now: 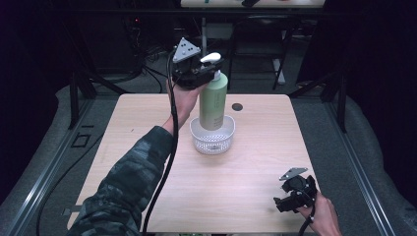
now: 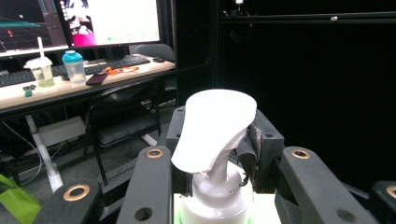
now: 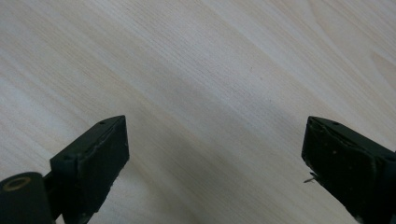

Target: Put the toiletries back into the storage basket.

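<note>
A green pump bottle (image 1: 213, 101) with a white pump head (image 1: 210, 57) stands upright inside a white perforated basket (image 1: 196, 133) at the middle of the wooden table (image 1: 147, 132). My left gripper (image 1: 205, 70) is up at the bottle's top, shut on its neck just under the pump. In the left gripper view the black jaws press both sides of the neck below the pump head (image 2: 217, 126), where that gripper (image 2: 222, 142) closes. My right gripper (image 1: 283, 203) hangs low over the table's front right corner, open, with bare wood (image 3: 187, 70) between its jaws (image 3: 215, 149).
A small dark round hole (image 1: 237, 106) marks the table behind the basket. Beyond the far edge stand a black folding chair (image 2: 121, 121) and a desk (image 2: 56, 93) with monitors, a keyboard and two drink cups. Black stands and cables surround the table.
</note>
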`<state>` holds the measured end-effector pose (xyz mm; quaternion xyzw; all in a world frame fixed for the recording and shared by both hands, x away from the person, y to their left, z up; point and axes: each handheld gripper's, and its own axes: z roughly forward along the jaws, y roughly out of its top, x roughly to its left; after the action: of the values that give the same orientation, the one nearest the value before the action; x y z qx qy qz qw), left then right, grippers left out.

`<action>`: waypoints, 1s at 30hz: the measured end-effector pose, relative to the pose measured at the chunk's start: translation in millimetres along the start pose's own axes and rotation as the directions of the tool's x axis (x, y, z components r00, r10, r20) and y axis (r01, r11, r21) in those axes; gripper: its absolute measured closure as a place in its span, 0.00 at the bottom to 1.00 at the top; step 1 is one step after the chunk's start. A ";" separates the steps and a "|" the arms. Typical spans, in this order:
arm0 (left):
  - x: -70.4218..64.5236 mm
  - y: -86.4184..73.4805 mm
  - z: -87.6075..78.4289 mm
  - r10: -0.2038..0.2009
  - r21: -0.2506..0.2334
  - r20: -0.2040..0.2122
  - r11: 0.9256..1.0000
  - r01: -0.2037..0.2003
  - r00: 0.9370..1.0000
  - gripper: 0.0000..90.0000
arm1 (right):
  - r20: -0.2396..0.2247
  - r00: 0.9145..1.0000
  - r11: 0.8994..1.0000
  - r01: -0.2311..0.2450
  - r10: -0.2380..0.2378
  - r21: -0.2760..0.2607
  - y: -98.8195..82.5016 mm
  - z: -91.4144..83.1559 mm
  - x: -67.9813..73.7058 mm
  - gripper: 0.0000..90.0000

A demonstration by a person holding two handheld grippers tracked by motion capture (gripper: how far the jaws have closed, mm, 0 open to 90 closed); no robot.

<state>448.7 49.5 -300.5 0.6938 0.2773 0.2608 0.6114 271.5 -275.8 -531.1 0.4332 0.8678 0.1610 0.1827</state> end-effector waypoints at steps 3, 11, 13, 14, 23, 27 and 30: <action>2.0 -5.5 3.3 -0.022 0.003 -0.001 1.000 0.022 1.000 0.75 | 0.000 1.000 1.000 0.001 -0.001 0.000 0.0 0.3 0.0 0.08; 4.8 -18.5 12.4 -0.036 0.011 -0.010 0.999 0.036 0.999 0.75 | -0.009 1.000 1.000 -0.005 0.005 -0.001 -0.3 0.8 -0.4 0.08; 5.3 -21.4 14.5 -0.040 0.012 -0.013 0.999 0.040 0.999 0.75 | -0.007 1.000 1.000 -0.005 0.005 0.000 -0.4 0.6 -0.1 0.08; 5.2 -22.6 15.5 -0.042 0.015 -0.013 0.999 0.042 0.999 0.75 | -0.008 1.000 1.000 -0.005 0.005 0.001 -0.4 0.7 0.1 0.08; 5.4 -36.0 20.0 -0.048 0.023 -0.015 0.999 0.048 0.999 0.75 | -0.004 1.000 1.000 -0.002 0.002 0.000 -0.5 -0.2 0.3 0.08; 5.5 -42.6 20.3 -0.048 0.036 -0.013 0.998 0.048 0.999 0.75 | -0.003 1.000 1.000 0.000 0.000 -0.002 -0.4 -0.7 0.3 0.08; 6.2 -47.7 20.7 -0.047 0.039 -0.018 0.998 0.048 0.999 0.75 | -0.003 1.000 1.000 -0.001 0.001 -0.002 -0.3 -0.6 0.7 0.08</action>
<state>464.5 44.0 -350.1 0.6967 0.3038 0.2466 0.6012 270.6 -275.5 -530.8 0.4330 0.8678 0.1625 0.1818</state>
